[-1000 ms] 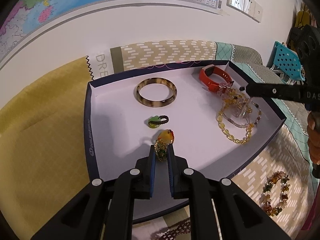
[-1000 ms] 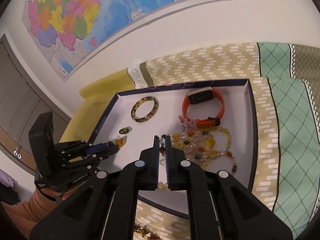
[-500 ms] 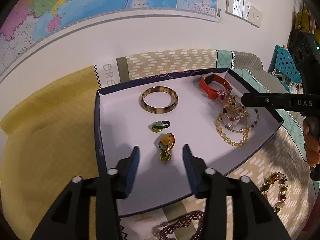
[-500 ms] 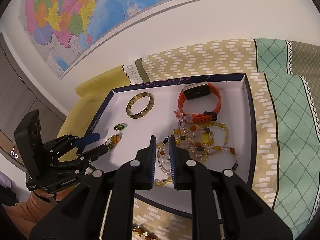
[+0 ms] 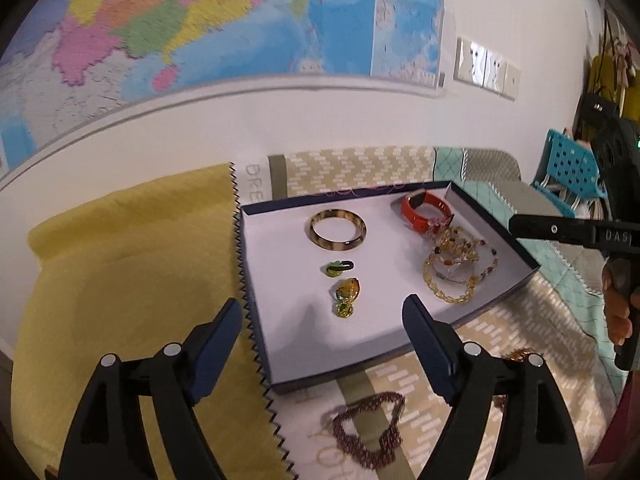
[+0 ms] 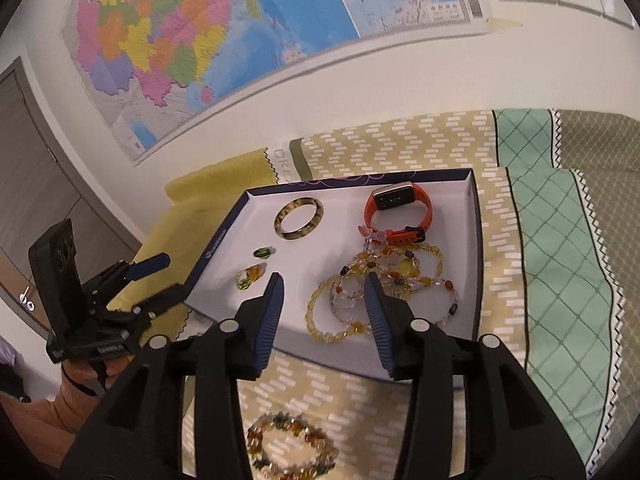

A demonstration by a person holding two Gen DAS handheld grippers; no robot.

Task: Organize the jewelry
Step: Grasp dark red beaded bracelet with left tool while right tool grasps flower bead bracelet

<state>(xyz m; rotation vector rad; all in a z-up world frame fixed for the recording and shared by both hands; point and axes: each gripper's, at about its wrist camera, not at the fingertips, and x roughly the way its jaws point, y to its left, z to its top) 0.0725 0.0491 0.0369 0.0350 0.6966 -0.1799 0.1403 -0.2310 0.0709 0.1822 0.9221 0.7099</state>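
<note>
One bangle (image 5: 338,229), one watch (image 6: 398,208), two rings (image 5: 338,268).

Left gripper (image 5: 322,312): jaws opening, spread wide, nothing between the blue pads; pitched downward; seen from the right wrist camera at the lower left, black body upright, fingers (image 6: 150,264) parted and pointing to the right; gripped from below by a hand (image 6: 86,372) in an orange sleeve. Right gripper (image 6: 323,294): jaws opening, parted to a moderate gap, nothing pressed between the pads; pitched downward; from the left wrist camera, one black finger (image 5: 560,230) reaching in from the right edge, with the holding hand (image 5: 618,312) below it.
</note>
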